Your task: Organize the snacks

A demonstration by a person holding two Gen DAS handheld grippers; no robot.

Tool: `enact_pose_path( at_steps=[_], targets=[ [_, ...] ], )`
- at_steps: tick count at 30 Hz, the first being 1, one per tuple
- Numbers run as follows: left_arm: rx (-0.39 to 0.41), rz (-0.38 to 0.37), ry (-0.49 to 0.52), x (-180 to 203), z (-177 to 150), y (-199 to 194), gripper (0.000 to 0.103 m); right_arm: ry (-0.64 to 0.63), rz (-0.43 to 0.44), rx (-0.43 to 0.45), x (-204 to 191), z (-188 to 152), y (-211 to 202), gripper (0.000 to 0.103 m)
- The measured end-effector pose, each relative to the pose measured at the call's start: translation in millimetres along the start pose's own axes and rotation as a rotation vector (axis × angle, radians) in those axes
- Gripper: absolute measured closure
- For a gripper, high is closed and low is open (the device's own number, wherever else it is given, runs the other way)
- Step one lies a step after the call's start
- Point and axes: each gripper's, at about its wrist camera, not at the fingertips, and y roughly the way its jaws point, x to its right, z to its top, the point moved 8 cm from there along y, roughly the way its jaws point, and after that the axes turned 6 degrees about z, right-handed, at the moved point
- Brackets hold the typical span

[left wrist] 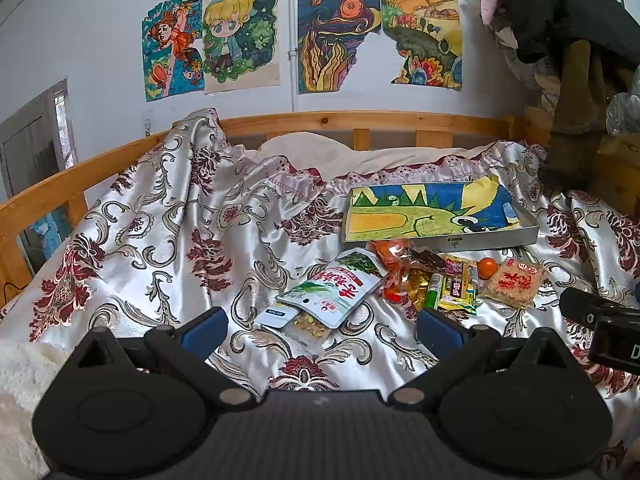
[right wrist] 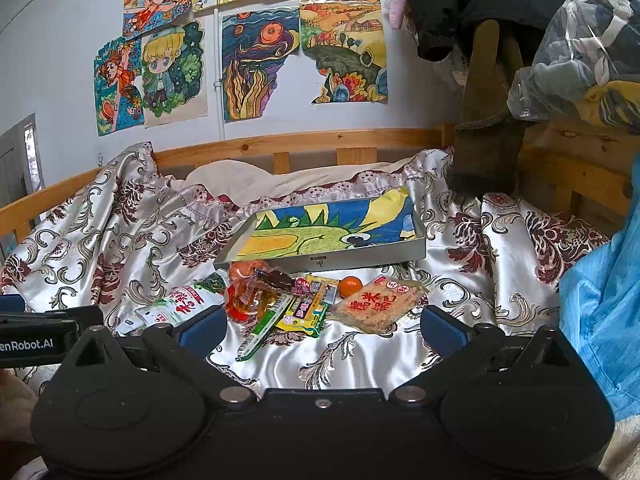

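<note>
Left wrist view. The left gripper hangs low over the satin bedspread, blue-padded jaws spread wide, nothing between them. Just ahead lies a white pouch with red characters and a green leafy print, tilted, resting partly on a clear packet of yellow pieces. To the right of the pouch the snacks are heaped together: an orange-red crinkled wrapper, a green tube-shaped stick, a yellow sachet, a small round orange fruit, and a flat pack of pale puffed-rice cake with red characters. Behind the heap, touching its far edge, sits a shallow grey tray lined with a crayon drawing in green, yellow and blue. Nothing else lies in the tray. The other gripper's black body shows at the right edge.

Right wrist view. The right gripper is likewise released, jaws wide apart and empty, hovering just short of the heap. The green stick points toward the camera, lying slantwise across the yellow sachet. The rice-cake pack lies flat at right, the orange fruit just behind it. The white pouch lies at left, partly hidden by the left finger. The tray sits beyond, tilted slightly on the rumpled cloth. A wooden bed rail and crayon pictures on the wall stand behind.
</note>
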Motion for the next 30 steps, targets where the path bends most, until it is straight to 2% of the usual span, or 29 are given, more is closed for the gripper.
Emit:
enact_pose_path(
  at_steps=[30],
  targets=[
    [0.000,0.002,0.003,1.6,-2.6,-1.4,0.000,0.001,0.001,0.001,-1.4,-1.0,-1.0,0.001]
  ],
)
